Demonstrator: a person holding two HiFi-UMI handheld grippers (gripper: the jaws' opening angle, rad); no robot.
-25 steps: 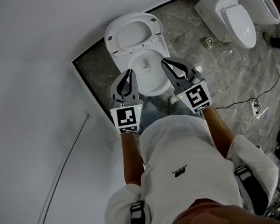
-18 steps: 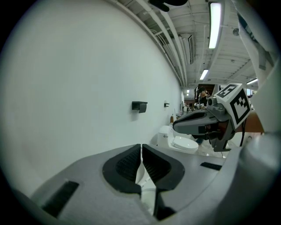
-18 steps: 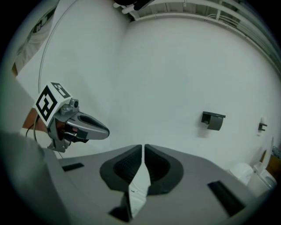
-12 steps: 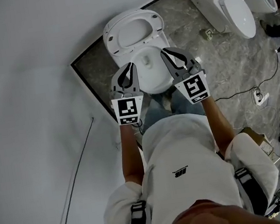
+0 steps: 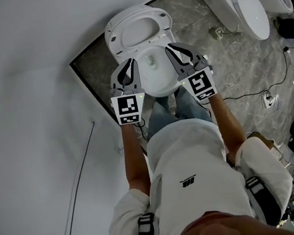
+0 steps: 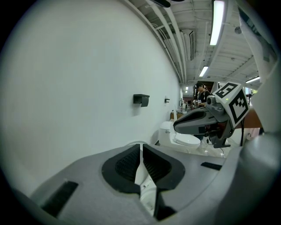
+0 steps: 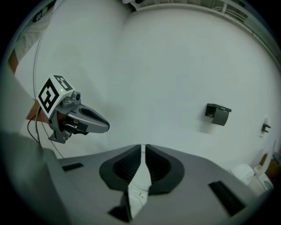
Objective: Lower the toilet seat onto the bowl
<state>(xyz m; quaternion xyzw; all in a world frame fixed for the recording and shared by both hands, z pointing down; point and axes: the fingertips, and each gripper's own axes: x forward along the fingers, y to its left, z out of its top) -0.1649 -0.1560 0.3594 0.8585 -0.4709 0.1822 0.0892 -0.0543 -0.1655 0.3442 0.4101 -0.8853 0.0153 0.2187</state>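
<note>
Shut and empty, left gripper [image 5: 131,62] and right gripper [image 5: 170,49], jaws closed to a thin slit in each gripper view, nothing between them. Held side by side over the toilet bowl [image 5: 160,90], one at its left rim, the other at its right, both aimed at the white wall [image 5: 31,76] and tilted somewhat down. Just beyond the tips, toilet seat [image 5: 135,32] raised, upright at the back of the bowl, not yet lowered. Off to the right on the marbled floor [image 5: 227,69], second toilet [image 5: 239,4]. On the wall, dark paper holder [image 7: 217,114].
</note>
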